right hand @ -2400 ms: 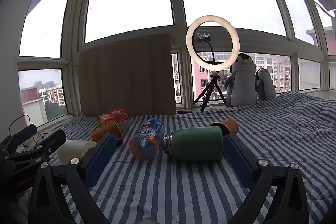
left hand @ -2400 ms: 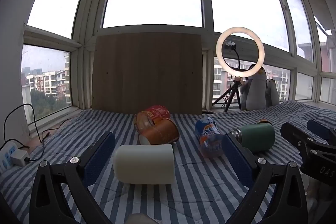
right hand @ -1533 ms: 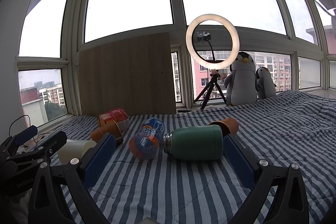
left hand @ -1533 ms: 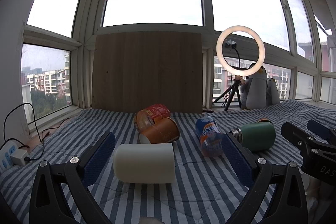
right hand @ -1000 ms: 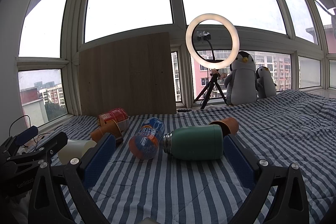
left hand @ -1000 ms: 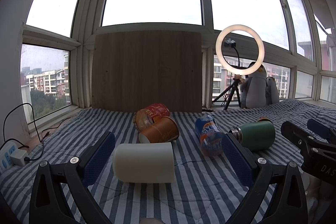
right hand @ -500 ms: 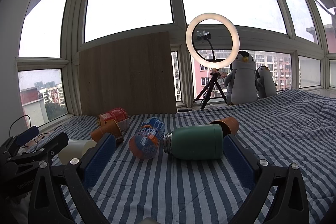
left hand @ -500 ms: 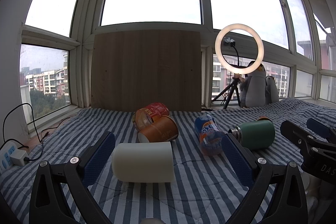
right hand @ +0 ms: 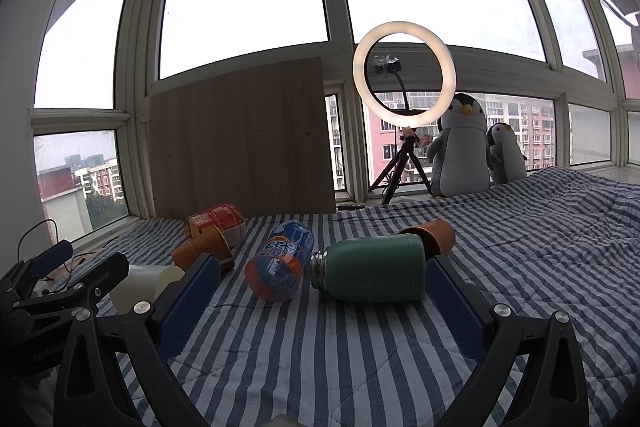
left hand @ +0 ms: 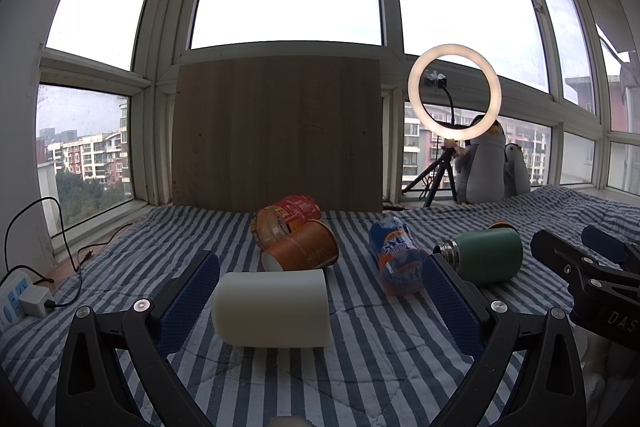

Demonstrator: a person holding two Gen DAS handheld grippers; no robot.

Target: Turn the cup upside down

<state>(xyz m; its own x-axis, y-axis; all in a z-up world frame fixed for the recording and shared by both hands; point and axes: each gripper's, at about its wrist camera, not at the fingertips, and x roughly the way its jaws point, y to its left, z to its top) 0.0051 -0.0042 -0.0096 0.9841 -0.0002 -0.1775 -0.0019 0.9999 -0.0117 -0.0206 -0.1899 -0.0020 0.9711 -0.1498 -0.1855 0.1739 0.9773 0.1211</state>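
Note:
A cream cup (left hand: 272, 308) lies on its side on the striped bedspread (left hand: 360, 379), between the open jaws of my left gripper (left hand: 320, 291), nearer the left pad. It also shows in the right wrist view (right hand: 144, 285) at the far left. An orange paper cup (left hand: 302, 253) lies on its side just behind it. My right gripper (right hand: 320, 289) is open and empty, its jaws framing a green flask (right hand: 372, 273) lying on its side. A small orange cup (right hand: 434, 237) lies behind the flask.
A red can (left hand: 288, 217) and a blue-orange soda bottle (left hand: 394, 257) lie on the bedspread. A wooden board (left hand: 276, 135) leans on the window behind. A ring light on a tripod (left hand: 454, 95) and plush penguins (right hand: 462, 147) stand at the back right. A power strip (left hand: 20, 301) lies left.
Almost nothing has moved. The left wrist view has shifted very slightly; both grippers stay open and hold nothing.

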